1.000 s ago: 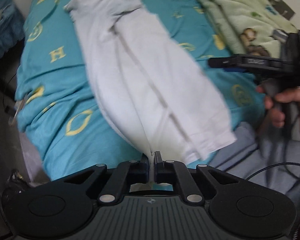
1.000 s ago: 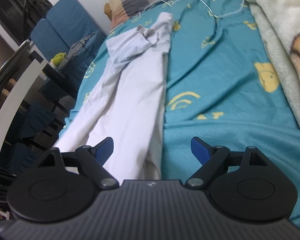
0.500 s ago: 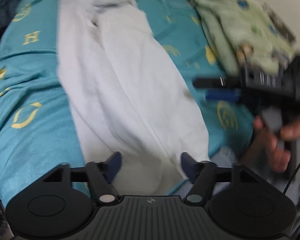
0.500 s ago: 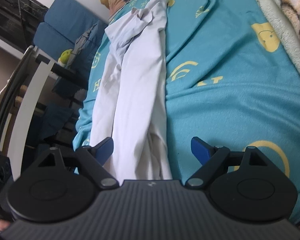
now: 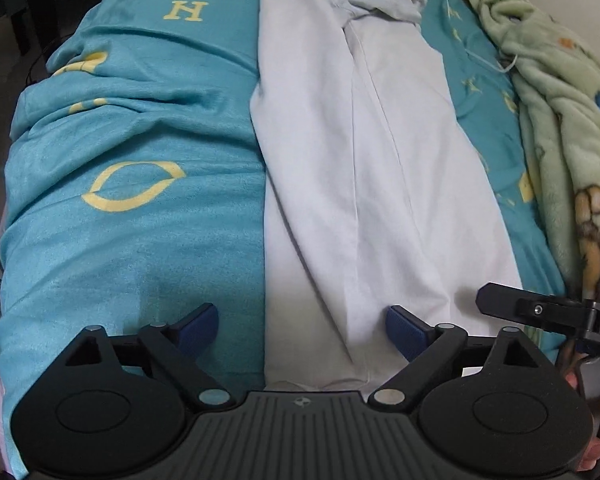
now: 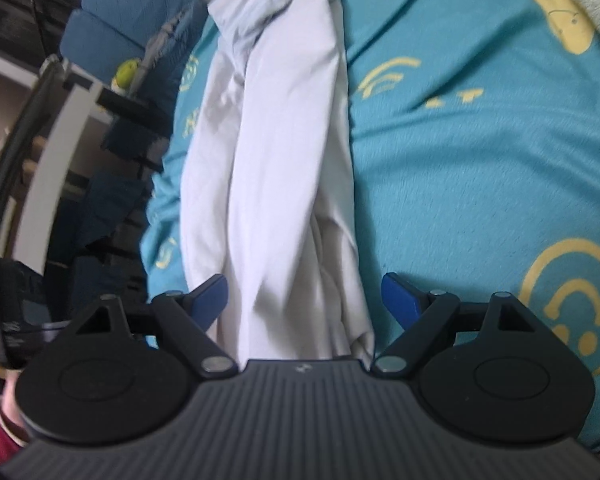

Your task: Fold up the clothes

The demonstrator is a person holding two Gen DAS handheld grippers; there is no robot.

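A white garment (image 5: pixel 360 152) lies folded lengthwise in a long strip on the teal bedspread (image 5: pixel 132 248), its crumpled collar end far from me. My left gripper (image 5: pixel 302 326) is open and empty just above the garment's near hem. My right gripper (image 6: pixel 304 292) is open and empty, over the near end of the same white garment (image 6: pixel 284 160). One finger of the right gripper (image 5: pixel 540 312) shows at the right edge of the left wrist view, beside the garment.
A green fleece blanket (image 5: pixel 560 128) with animal prints lies along the right side of the bed. A blue chair (image 6: pixel 112 28) and a dark desk with a white frame (image 6: pixel 60 132) stand left of the bed. The bed's near edge is right below both grippers.
My left gripper was shut on the garment's hem, then opened and let it drop flat. Both grippers moved in over the garment's near end.
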